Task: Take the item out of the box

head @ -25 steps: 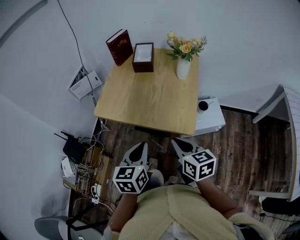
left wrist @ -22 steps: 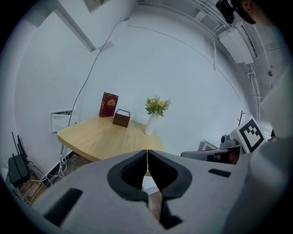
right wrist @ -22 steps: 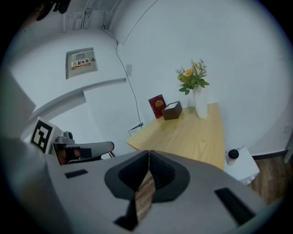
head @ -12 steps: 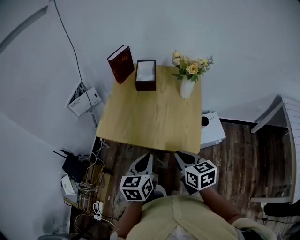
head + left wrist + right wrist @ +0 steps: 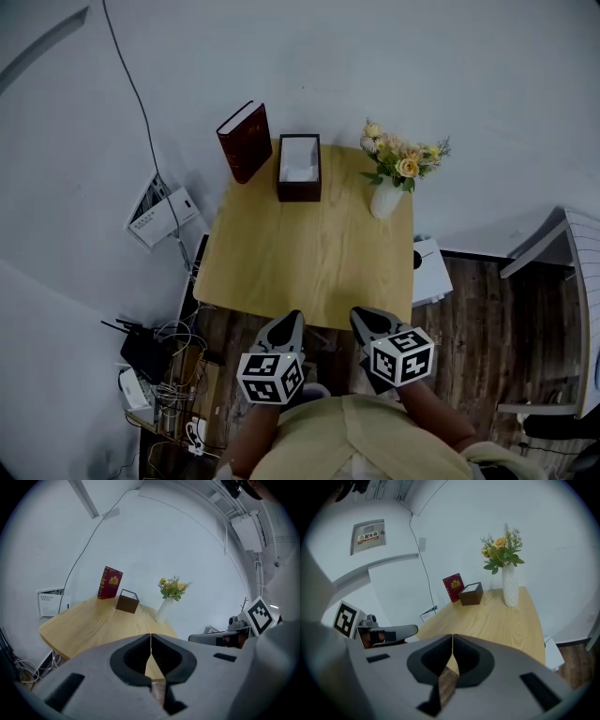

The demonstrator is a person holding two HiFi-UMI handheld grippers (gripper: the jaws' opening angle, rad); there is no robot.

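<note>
A dark brown open box (image 5: 299, 168) with something white inside stands at the far edge of the wooden table (image 5: 305, 253); it also shows as the box (image 5: 127, 602) and the box (image 5: 471, 594). My left gripper (image 5: 290, 322) is shut and empty, held just short of the table's near edge. My right gripper (image 5: 364, 321) is beside it, also shut and empty. Both are far from the box, jaws touching tip to tip in the gripper views (image 5: 150, 637) (image 5: 453, 637).
A dark red book (image 5: 245, 141) stands upright left of the box. A white vase of flowers (image 5: 388, 192) stands at the table's far right. Routers and cables (image 5: 155, 361) clutter the floor at left; a white device (image 5: 430, 271) sits right of the table.
The head view has shifted: the table, box and vase sit lower and more to the right in the frame. Both grippers stay shut, close together in front of the person.
</note>
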